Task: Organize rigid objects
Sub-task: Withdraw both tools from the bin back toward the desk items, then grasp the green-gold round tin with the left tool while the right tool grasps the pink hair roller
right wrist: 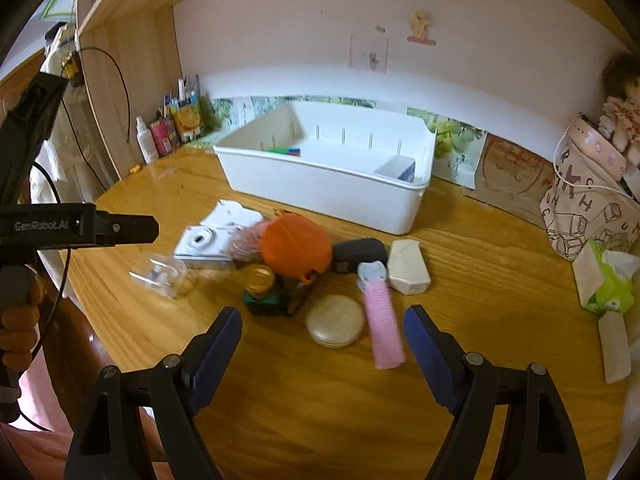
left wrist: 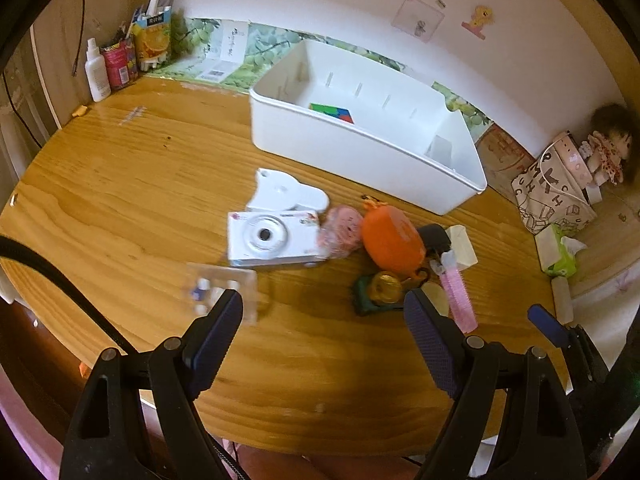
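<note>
Cluttered tabletop; both grippers, left gripper and right gripper, gape empty. The camera looks stiff, fragile: grip its flat sides.

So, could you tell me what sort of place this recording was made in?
Probably a bedroom or study desk at home: a wooden desk against a wall with stickers, a doll and a tissue pack to one side.
</note>
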### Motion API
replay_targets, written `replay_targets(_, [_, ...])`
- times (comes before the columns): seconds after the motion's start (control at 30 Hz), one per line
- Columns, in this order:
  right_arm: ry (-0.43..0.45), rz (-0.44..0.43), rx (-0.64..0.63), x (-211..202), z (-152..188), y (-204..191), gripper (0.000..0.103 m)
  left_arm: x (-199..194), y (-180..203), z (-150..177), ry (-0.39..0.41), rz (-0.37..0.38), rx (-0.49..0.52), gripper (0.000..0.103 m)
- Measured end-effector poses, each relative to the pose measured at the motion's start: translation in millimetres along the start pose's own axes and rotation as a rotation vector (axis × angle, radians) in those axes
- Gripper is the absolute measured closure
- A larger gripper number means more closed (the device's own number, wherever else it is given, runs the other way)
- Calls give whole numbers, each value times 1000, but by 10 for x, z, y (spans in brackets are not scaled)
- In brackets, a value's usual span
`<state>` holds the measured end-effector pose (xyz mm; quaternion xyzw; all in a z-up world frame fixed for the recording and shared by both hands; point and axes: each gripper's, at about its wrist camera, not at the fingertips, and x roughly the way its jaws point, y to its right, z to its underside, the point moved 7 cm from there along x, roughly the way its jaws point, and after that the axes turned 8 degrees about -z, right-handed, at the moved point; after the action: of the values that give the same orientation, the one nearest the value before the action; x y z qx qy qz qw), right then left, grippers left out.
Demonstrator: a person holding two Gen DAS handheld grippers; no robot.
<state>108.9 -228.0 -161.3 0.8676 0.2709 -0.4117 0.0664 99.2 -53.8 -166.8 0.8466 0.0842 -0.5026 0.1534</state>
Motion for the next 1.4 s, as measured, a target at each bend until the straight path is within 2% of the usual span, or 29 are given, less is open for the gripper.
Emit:
replay_targets(0.3, [-69, -41, -43, 182, 16, 400, 19, 234, 321, 81, -55, -29, -31, 18])
replay_targets(0.53, [-158, -52, -112, 396, 83, 574, 19, 482, 469, 131, -124, -44, -67, 18])
replay_targets(0.93, [-281, -121, -277, 700, 218, 527, 20, 911, 544, 155, -245, -120, -105, 18])
replay_targets(1.2, [-349, -137, -370, 828, 352, 473, 27, 1100, 541, 187, -306, -150, -126, 18])
replay_targets(1.4, [-378, -145, -366, 898, 375, 504, 35, 1212, 538, 169, -342, -167, -145, 19])
